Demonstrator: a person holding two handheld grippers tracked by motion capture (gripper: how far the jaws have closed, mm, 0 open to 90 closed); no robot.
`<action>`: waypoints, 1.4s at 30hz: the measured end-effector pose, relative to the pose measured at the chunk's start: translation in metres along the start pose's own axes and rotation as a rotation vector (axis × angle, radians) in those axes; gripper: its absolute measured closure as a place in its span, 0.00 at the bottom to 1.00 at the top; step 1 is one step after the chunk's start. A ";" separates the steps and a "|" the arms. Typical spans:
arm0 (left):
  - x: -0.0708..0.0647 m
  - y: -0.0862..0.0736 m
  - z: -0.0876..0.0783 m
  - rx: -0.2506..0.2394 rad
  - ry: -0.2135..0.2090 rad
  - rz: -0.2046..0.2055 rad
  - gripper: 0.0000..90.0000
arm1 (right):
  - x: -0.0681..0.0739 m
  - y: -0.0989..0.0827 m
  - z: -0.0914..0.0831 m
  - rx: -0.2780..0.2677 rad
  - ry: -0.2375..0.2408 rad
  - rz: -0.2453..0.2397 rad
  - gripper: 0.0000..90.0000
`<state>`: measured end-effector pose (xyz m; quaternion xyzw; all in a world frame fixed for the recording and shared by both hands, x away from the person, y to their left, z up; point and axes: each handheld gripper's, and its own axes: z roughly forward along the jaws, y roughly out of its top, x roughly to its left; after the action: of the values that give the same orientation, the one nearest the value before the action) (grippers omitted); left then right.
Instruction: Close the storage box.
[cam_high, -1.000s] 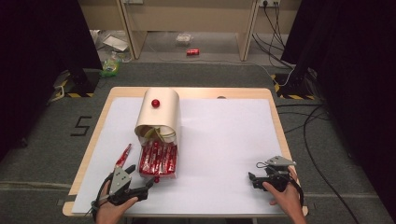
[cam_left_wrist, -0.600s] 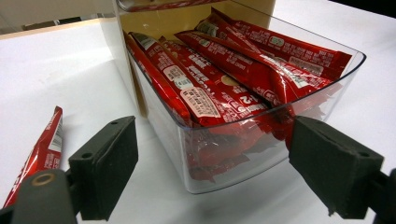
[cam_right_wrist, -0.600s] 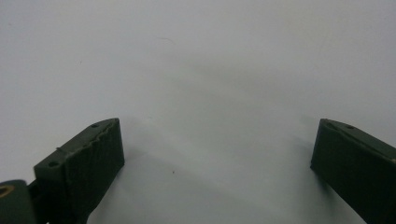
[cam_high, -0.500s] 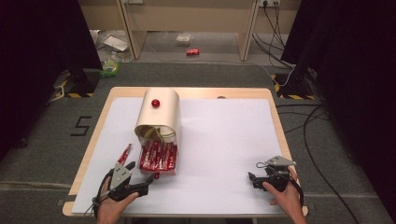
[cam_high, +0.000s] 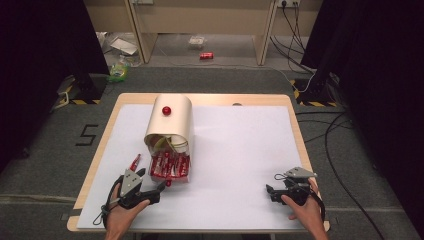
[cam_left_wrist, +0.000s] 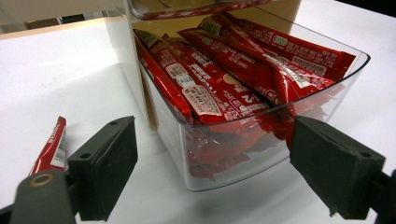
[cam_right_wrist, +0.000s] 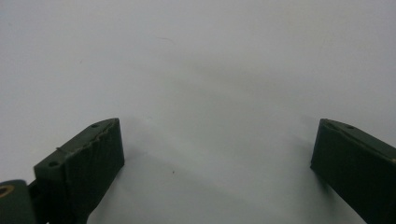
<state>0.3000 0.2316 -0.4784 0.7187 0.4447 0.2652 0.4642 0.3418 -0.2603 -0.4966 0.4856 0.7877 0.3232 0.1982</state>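
Left gripper view: left gripper (cam_left_wrist: 212, 172) gapes wide at the bin (cam_left_wrist: 261, 140); closing crooked could shove it or crush packets (cam_left_wrist: 224, 74). Right gripper (cam_right_wrist: 217, 172) idles open.

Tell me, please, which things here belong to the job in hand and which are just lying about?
In the job: left gripper, open before the clear tray of red packets; the beige dispenser; the loose red packet.

Lying about: right gripper, idle; red can and litter on the floor.

A red can (cam_high: 206, 55) lies on the floor — beyond the table (cam_high: 240, 100).
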 end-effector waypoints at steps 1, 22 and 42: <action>0.001 0.000 0.001 -0.001 0.001 -0.002 0.16 | 0.000 0.000 0.000 0.000 0.000 0.000 0.03; 0.013 0.005 0.017 0.000 -0.008 -0.043 0.16 | 0.000 0.000 0.000 0.000 0.000 0.000 0.03; 0.019 0.009 0.026 -0.004 -0.009 -0.054 0.16 | 0.000 0.000 0.000 0.000 0.000 0.000 0.03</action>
<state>0.3332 0.2351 -0.4819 0.7068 0.4613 0.2503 0.4743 0.3418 -0.2602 -0.4967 0.4856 0.7877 0.3231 0.1983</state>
